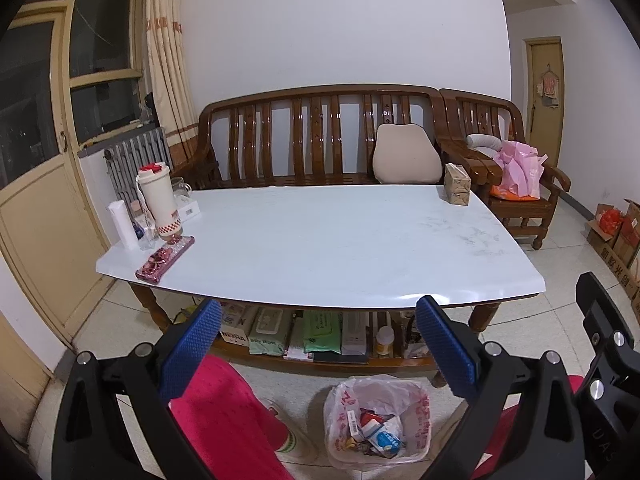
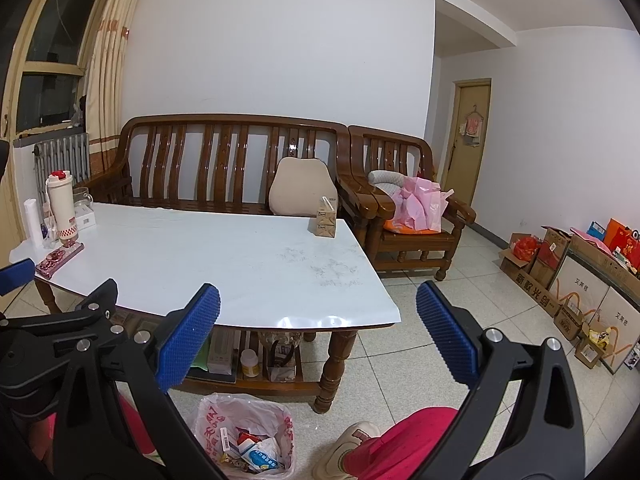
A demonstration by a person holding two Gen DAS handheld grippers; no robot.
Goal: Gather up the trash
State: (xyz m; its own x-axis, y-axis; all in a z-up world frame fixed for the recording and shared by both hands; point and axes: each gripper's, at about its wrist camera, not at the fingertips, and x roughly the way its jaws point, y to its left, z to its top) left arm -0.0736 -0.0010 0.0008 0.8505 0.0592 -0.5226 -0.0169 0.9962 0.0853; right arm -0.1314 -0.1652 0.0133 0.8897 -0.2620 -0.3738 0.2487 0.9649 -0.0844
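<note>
A clear plastic bag [image 1: 378, 420] [image 2: 246, 436] lined as a bin sits on the floor in front of the table, holding several wrappers and cartons. My left gripper [image 1: 318, 320] is open with nothing between its blue pads, held above and before the bag. Level with it, my right gripper [image 2: 318, 306] also stands open and holds nothing. The white table top [image 1: 320, 236] [image 2: 200, 256] carries no loose trash that I can see.
A cream bottle [image 1: 156, 196], a white roll, a glass and a patterned red case [image 1: 164, 258] stand at the table's left end; a tissue box [image 1: 457, 188] at the far right. A person's red-clad legs [image 1: 224, 416] flank the bag. Wooden sofa behind; cardboard boxes [image 2: 580, 292] along the right wall.
</note>
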